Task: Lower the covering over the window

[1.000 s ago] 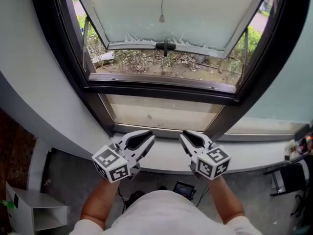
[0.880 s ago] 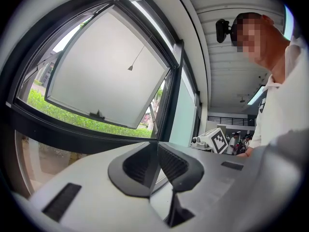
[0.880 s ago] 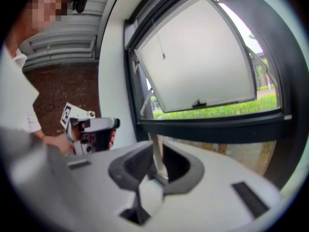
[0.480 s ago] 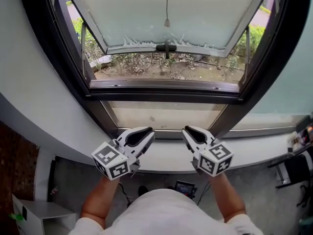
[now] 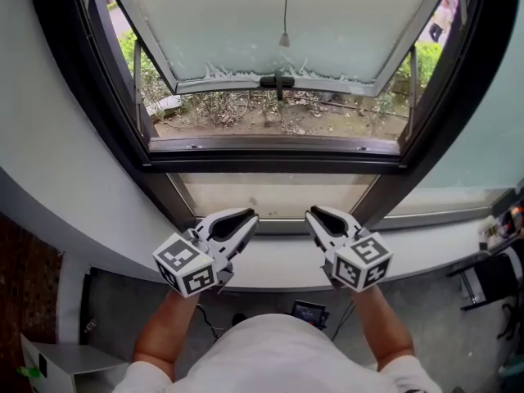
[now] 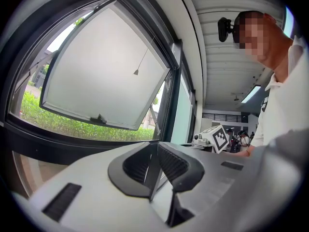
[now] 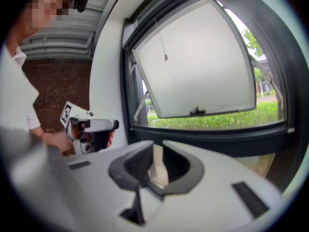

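Both tongs are held side by side in front of the white sill (image 5: 274, 262), well below the open window, and neither touches it. The left tongs (image 5: 249, 217) are closed: in the left gripper view their ribbed pads (image 6: 170, 162) leave only a thin slit, with nothing between them. The right tongs (image 5: 313, 214) are also drawn together and grip nothing, though the right gripper view shows a slightly wider sliver of light between the pads (image 7: 145, 164). Their tips angle in towards each other with a clear gap between the two tools. Each marker cube (image 5: 187, 270) sits close to the person's body, above a bare forearm (image 5: 160, 334). The window sash (image 5: 246, 23) has a frosted pane and is swung outward from a dark frame (image 5: 270, 159). A black handle (image 5: 277, 79) sits at the middle of its lower edge, and bushes and bare ground (image 5: 270, 113) show beneath it. A thin cord (image 5: 286, 2) hangs in front of the pane and ends in a small pull (image 5: 284, 39). It is probably the pull for the covering, and it runs up past the top edge of the head view, well above both tongs. Below the frame is a fixed lower pane (image 5: 270, 195).
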